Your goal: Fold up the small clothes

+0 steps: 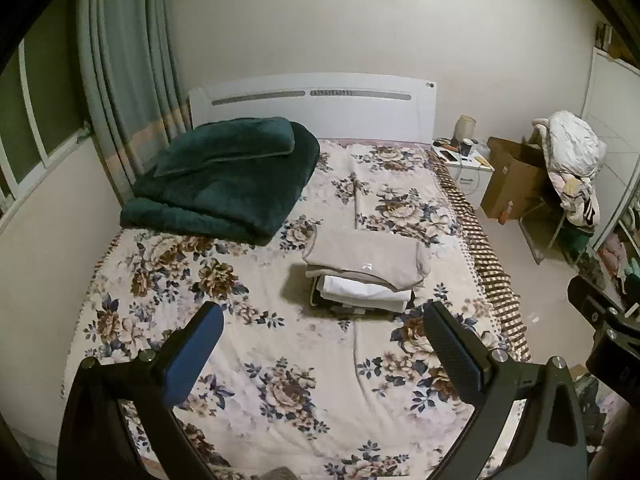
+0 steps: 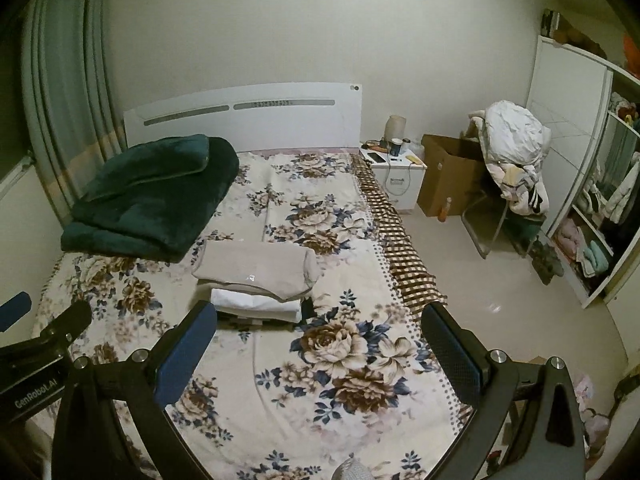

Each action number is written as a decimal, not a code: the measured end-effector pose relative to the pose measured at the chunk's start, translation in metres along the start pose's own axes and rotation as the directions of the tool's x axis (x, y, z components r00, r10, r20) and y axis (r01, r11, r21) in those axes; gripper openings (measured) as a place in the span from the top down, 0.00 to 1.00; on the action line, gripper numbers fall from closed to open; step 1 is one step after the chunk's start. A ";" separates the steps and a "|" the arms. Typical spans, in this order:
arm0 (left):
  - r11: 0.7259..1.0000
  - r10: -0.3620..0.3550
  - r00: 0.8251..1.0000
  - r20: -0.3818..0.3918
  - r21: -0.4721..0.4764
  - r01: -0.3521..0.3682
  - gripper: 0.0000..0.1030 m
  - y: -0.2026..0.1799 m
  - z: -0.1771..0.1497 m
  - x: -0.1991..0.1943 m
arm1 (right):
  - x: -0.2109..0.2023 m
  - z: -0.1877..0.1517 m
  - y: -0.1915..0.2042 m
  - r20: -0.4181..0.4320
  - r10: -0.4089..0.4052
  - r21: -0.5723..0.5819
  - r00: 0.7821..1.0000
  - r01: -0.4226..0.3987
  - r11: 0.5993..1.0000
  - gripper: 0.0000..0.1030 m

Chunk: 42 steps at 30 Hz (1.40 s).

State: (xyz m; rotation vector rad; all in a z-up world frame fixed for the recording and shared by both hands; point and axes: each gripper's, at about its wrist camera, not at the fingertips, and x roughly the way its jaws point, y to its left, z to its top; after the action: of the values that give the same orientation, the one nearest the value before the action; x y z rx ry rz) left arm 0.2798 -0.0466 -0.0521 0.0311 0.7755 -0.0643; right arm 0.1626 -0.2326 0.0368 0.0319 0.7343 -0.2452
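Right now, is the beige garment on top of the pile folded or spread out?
Folded. The beige garment lies as a compact rectangle with doubled edges atop the stacked clothes on the bed.

A bed (image 1: pixel 280 380) with a floral cover fills the room, its white headboard (image 1: pixel 312 106) against a plain pale wall (image 1: pixel 340 20). Left of the bed hang grey-blue curtains (image 1: pixel 128 92) beside a window (image 1: pixel 36 120). Right of the bed stand a white nightstand (image 2: pixel 394 176), a cardboard box (image 2: pixel 448 184), a chair heaped with laundry (image 2: pixel 516 160) and an open wardrobe (image 2: pixel 600 208) on a pale floor (image 2: pixel 500 300). A folded dark green blanket (image 1: pixel 224 184) lies near the headboard.
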 end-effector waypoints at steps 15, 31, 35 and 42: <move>1.000 0.021 0.998 0.061 -0.007 -0.020 0.00 0.003 0.000 -0.027 | -0.027 0.006 -0.008 0.043 0.011 -0.002 0.999 -0.010 1.000 0.00; 0.999 0.032 0.998 0.060 -0.023 -0.031 0.00 0.002 0.004 -0.035 | -0.025 0.009 -0.007 0.044 0.045 -0.010 0.998 -0.045 0.999 0.00; 0.999 0.033 0.998 0.062 -0.018 -0.032 0.00 0.002 0.005 -0.035 | -0.025 0.010 -0.006 0.043 0.051 -0.013 0.998 -0.050 0.999 0.00; 0.999 0.028 0.998 0.064 -0.024 -0.026 0.00 0.003 0.004 -0.043 | -0.023 0.013 -0.005 0.040 0.067 -0.018 0.997 -0.066 0.998 0.00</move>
State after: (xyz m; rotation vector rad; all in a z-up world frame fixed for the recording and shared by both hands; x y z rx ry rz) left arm 0.2521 -0.0422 -0.0186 0.0176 0.7117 -0.0308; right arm 0.1533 -0.2340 0.0619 0.0349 0.6933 -0.1758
